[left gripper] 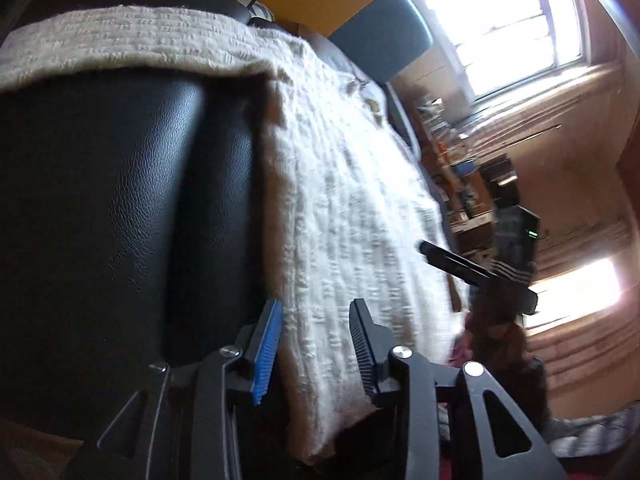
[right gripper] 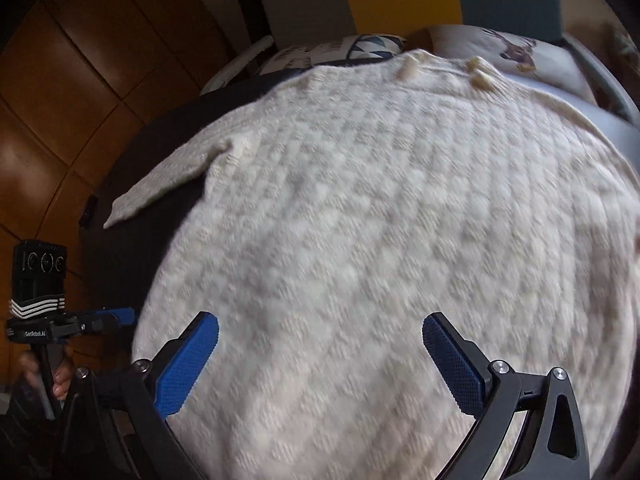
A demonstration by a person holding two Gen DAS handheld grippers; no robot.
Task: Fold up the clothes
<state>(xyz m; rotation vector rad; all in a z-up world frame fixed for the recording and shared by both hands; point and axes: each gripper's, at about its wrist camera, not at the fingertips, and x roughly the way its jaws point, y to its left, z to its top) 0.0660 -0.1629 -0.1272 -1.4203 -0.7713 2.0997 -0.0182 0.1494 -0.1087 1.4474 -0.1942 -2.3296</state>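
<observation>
A cream knitted sweater [right gripper: 360, 220] lies spread flat on a black leather seat [left gripper: 100, 220], one sleeve [right gripper: 160, 184] stretched out to the left. In the left wrist view that sleeve [left gripper: 120, 52] runs across the top. My left gripper [left gripper: 316, 306] is open at the sweater's [left gripper: 352, 200] near edge. The knit lies between its blue and black pads, which do not press on it. My right gripper [right gripper: 320, 322] hovers wide open over the sweater's middle, holding nothing. Each gripper shows in the other's view: the right gripper [left gripper: 440, 256], and the left gripper [right gripper: 120, 317] held by a hand.
Patterned cushions [right gripper: 320, 52] and a pale pillow [right gripper: 512, 52] lie behind the sweater's collar. Brown wooden cupboard doors [right gripper: 60, 80] stand on the left. A bright window [left gripper: 500, 20] and cluttered shelves [left gripper: 460, 168] are beyond the seat's far side.
</observation>
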